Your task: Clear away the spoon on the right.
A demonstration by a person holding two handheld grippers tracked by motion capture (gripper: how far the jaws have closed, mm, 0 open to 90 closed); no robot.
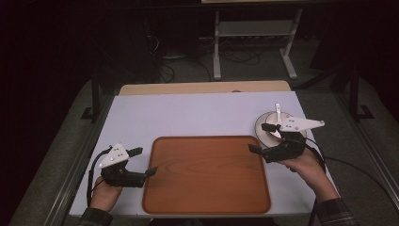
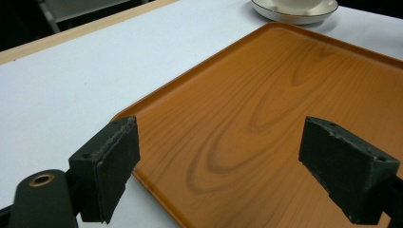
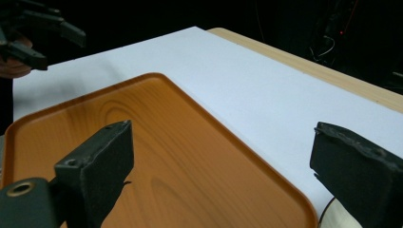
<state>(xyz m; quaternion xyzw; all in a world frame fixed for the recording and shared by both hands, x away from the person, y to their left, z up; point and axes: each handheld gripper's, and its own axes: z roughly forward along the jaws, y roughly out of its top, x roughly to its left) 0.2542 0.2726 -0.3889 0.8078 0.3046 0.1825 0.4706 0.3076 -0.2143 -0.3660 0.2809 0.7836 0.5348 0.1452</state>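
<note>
One wooden tray (image 1: 207,175) lies at the table's (image 1: 188,113) near edge, empty. Two hand-held grippers, both released: left hand-held gripper (image 1: 143,162) at the tray's left rim, right hand-held gripper (image 1: 261,138) over one white plate (image 1: 264,133) near the right edge.

Wood-grain orange tray (image 1: 207,174) flat, table centre; white saucer (image 1: 268,133) just beside right edge.

High view sat above the person's side, looking forward and down over the whole counter (image 1: 197,110). Left gripper view rode low and close, facing across the tray (image 2: 266,109) toward the plate (image 2: 294,12). Right gripper view faced back across it. All shared the tray.
</note>
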